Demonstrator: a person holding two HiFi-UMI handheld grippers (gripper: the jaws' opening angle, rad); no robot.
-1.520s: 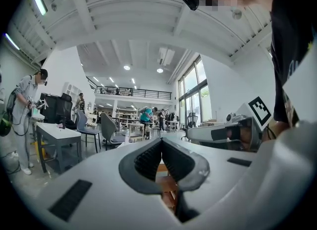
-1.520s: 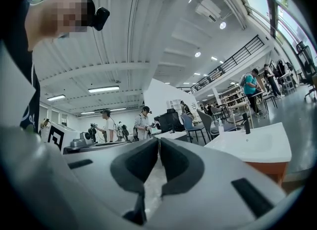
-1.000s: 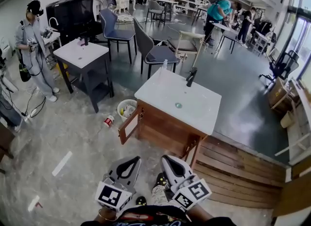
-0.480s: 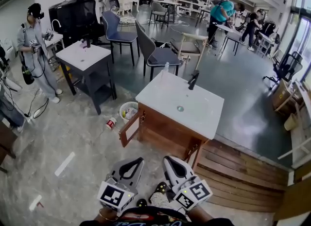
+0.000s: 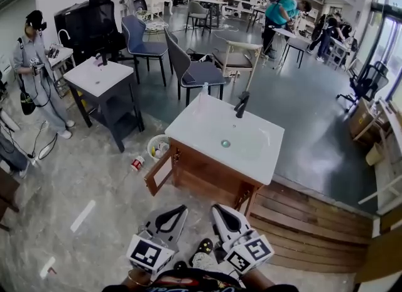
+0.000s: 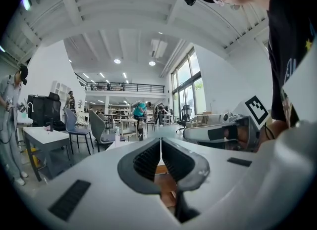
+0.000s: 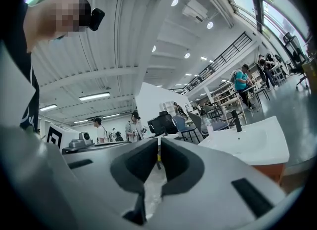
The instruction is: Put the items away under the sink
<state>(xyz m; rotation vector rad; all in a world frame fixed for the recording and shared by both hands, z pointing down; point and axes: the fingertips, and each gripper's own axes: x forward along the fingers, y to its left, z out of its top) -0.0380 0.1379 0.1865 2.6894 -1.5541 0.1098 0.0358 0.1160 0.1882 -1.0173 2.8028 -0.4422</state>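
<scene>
At about ten o'clock from us, a small red-and-white container (image 5: 137, 162) lies on its side on the floor. It may be a can or a bottle; the head view is too coarse to say. Just beside it, at its two o'clock, stands a white basket (image 5: 152, 141) holding a few things we cannot make out. The basket sits near the cabinet door (image 5: 160, 173), which hangs open at the left corner of the sink vanity (image 5: 207, 127). On the white top, a small clear bottle (image 5: 206, 88) stands at the back edge, with the dark faucet (image 5: 240, 104) at its four o'clock.

The vanity lies at our twelve o'clock, well apart from both tools. Our left gripper (image 5: 181, 209) has its ribbed pads pressed together with nothing between them (image 6: 160, 147). Our right gripper (image 5: 218, 211) is likewise closed and empty (image 7: 158, 150).

We judge the task barely begun. The door is open, but nothing is in hand and the floor items lie outside the cabinet. Reaching, lifting and stowing each one remains.
</scene>
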